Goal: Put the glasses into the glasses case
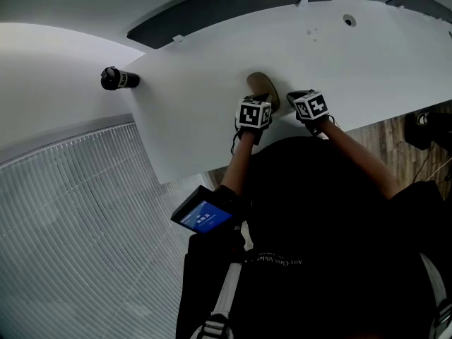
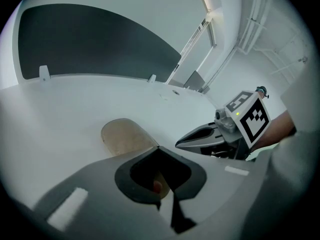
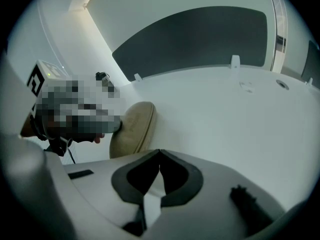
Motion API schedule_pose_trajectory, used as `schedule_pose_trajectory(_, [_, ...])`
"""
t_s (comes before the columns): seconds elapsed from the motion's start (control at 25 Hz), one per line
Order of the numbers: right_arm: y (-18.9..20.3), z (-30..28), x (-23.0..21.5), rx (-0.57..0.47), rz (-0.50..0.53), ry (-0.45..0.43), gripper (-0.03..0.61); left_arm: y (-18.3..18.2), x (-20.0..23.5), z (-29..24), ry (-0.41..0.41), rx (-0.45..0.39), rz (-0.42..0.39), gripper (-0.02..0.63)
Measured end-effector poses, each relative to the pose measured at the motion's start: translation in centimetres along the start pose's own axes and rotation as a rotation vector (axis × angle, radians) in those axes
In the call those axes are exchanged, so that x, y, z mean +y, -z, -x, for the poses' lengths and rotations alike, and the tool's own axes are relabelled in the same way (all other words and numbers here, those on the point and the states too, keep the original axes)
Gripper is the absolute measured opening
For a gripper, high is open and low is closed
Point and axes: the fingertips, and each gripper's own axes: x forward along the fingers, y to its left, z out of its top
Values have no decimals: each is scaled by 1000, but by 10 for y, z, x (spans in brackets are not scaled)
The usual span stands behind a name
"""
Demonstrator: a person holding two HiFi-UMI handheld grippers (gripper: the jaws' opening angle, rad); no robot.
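A closed tan glasses case (image 1: 263,89) lies on the white table (image 1: 212,83), close to its near edge. No glasses show in any view. My left gripper (image 2: 159,147) is shut, its tips meeting right over the case (image 2: 124,136), which also shows through the gap behind the tips; whether they press on it I cannot tell. In the right gripper view the left gripper (image 3: 114,126) meets the case's (image 3: 134,128) near end. My right gripper (image 3: 160,152) is shut and holds nothing, with bare table in front of it. It sits just right of the case (image 1: 311,107).
A black cylinder (image 1: 119,79) rests at the table's left corner. A dark curved panel (image 2: 90,44) runs behind the far edge. A round hole (image 1: 349,20) is set in the far right of the table. A ribbed grey floor (image 1: 70,217) lies left of the table.
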Motion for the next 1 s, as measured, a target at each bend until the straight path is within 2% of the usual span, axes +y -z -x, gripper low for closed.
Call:
schedule_pose_trajectory(0.12, [1,4,-1,-2,-17,-6,8,-2,-2,0,-32,27,-3,8])
schedule_pose_trajectory(0.2, [-2,11,1,-22,-39,-19,8,-7,-3,4,-70,54,-34,8])
schedule_pose_trajectory(0.28, [-8,20,4,-59,-66,-38,8,-15,-7,12,-82,40,-71,8])
schedule_pose_trajectory(0.36, [-13,28,7,-105,-88,-59,8,-25,-17,24,-53,-35,-62,8])
schedule_pose_trajectory(0.48, [-25,44,10,-202,-95,-103,8,-46,-34,51,-25,-211,-61,8])
schedule_pose_trajectory(0.6, [-44,76,19,-342,-71,-153,8,-63,-55,89,-5,-402,-125,8])
schedule_pose_trajectory(0.68, [-58,106,29,-455,-20,-177,8,-63,-64,110,-17,-482,-175,8])
schedule_pose_trajectory(0.84, [-66,147,43,-588,78,-199,6,-45,-68,126,-72,-538,-181,8])
schedule_pose_trajectory(1.0, [-58,150,49,-589,109,-235,6,-22,-70,113,-88,-508,-149,8])
